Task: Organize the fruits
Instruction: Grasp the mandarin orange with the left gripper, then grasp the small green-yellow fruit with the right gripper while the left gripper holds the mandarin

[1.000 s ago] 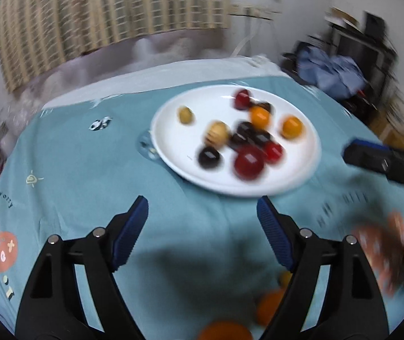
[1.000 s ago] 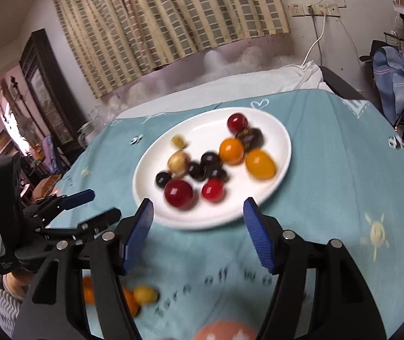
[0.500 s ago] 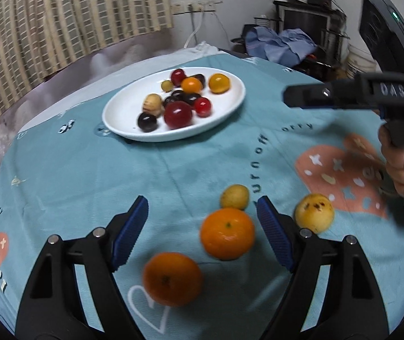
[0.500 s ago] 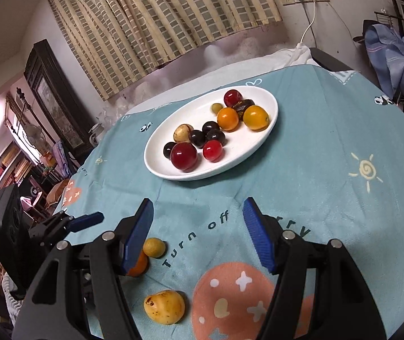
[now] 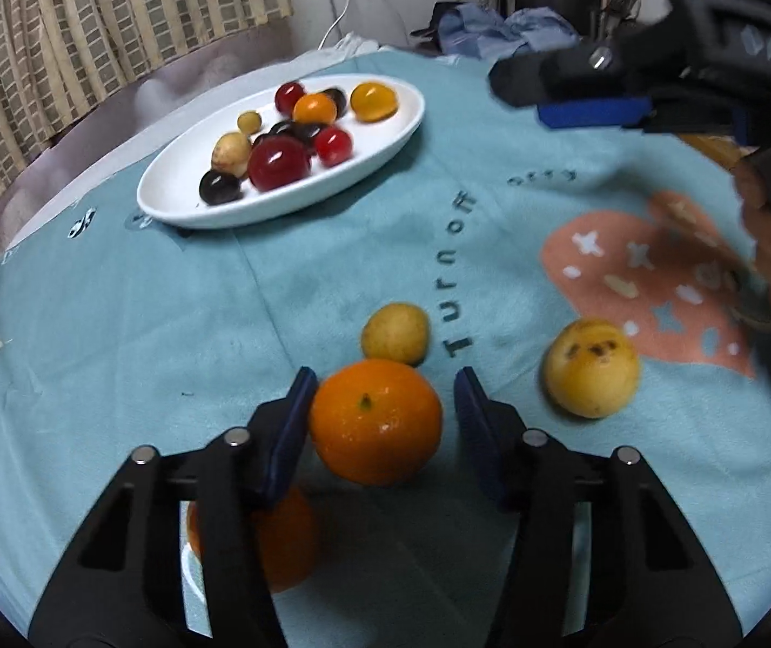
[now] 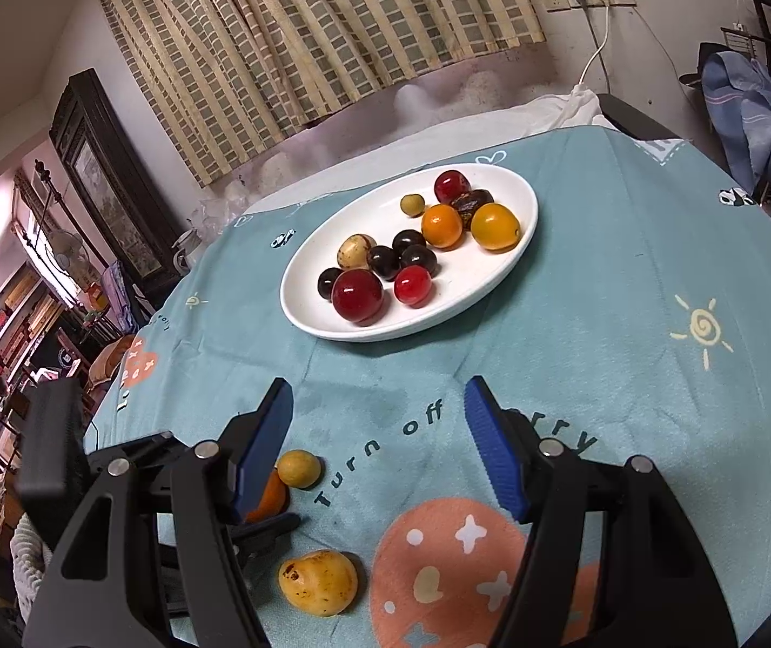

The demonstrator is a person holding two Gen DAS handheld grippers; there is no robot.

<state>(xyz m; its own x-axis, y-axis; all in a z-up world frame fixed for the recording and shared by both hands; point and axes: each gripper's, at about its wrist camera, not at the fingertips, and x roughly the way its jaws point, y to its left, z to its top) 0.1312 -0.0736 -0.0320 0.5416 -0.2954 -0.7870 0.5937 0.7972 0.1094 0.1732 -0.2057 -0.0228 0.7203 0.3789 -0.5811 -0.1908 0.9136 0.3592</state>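
A white oval plate (image 5: 180, 205) holds several small fruits, red, dark, orange and yellow; it also shows in the right wrist view (image 6: 525, 227). My left gripper (image 5: 380, 405) is open with an orange (image 5: 375, 421) between its pads, the left pad touching it. A second orange (image 5: 282, 540) lies under the left finger. A small yellow fruit (image 5: 395, 332) and a spotted yellow fruit (image 5: 590, 368) lie on the cloth. My right gripper (image 6: 380, 421) is open and empty above the cloth; it also shows in the left wrist view (image 5: 590, 110).
The round table wears a teal cloth (image 6: 655, 270) with "Turn off" lettering and pink patches. The spotted yellow fruit (image 6: 319, 582) and the small yellow fruit (image 6: 299, 467) lie left of my right gripper. A striped curtain (image 6: 331, 38) hangs behind.
My left gripper has dropped low and forward so the orange now sits between its pads, and its jaws have narrowed. My right gripper has pulled back from the plate.
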